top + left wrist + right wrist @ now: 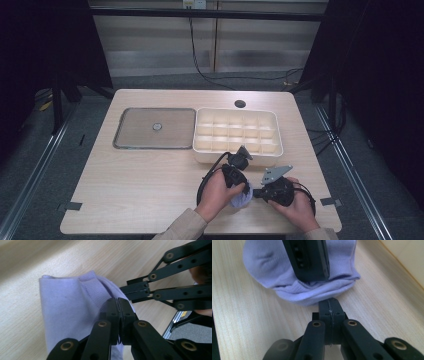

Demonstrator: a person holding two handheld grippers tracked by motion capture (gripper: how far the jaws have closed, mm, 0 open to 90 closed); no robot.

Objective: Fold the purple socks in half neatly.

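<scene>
A pale lavender sock (241,200) lies crumpled on the wooden table near its front edge, between the person's two hands. My left gripper (118,305) is shut, and its closed jaws rest over the sock (67,307). In the right gripper view those left jaws (308,260) come down from the top onto the sock (269,265). My right gripper (329,305) is shut too, its tip touching the sock's folded lower edge. No fabric shows between either pair of jaws. In the left gripper view the right gripper (131,290) reaches in from the right to the sock's edge.
A white box (196,135) with several compartments stands just behind the hands, its wall (407,257) close on the right. A flat metal tray (135,130) with a small round thing (157,126) lies to its left. A cable hole (240,103) sits at the back.
</scene>
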